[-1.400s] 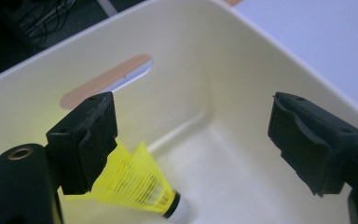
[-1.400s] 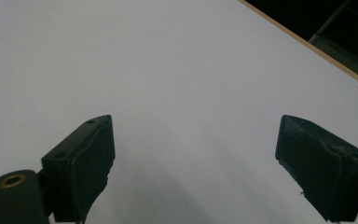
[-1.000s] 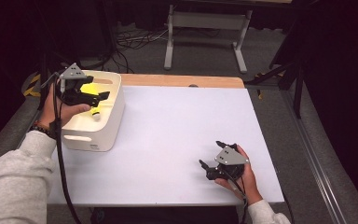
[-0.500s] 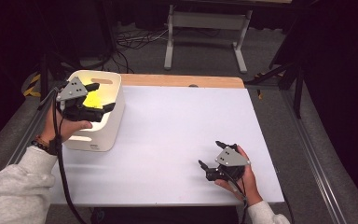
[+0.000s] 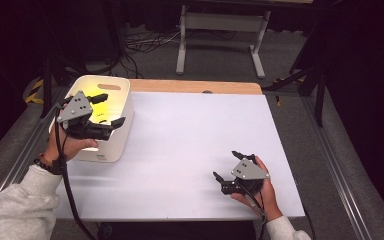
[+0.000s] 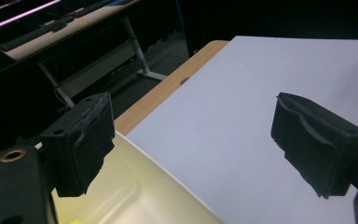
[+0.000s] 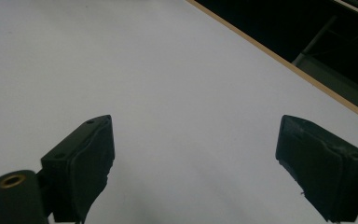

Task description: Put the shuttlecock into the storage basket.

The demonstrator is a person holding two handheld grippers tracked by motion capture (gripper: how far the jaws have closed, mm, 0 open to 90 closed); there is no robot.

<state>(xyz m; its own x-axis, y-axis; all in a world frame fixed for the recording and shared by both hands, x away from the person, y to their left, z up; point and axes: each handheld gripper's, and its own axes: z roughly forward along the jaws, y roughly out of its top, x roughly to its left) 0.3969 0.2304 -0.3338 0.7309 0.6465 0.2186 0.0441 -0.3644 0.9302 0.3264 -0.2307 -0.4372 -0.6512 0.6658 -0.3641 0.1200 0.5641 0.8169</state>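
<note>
While my left gripper hangs over the white plastic bin at the white table's left edge, jaws spread and empty, something yellow lies inside; my right gripper rests near the front, jaws likewise apart.

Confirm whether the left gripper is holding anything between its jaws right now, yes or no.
No: in the left gripper view the left gripper has its jaws wide apart, with nothing between them but the white bin's rim and the table.

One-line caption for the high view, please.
Left hand-held gripper open over the white bin; right hand-held gripper open above the table.
</note>
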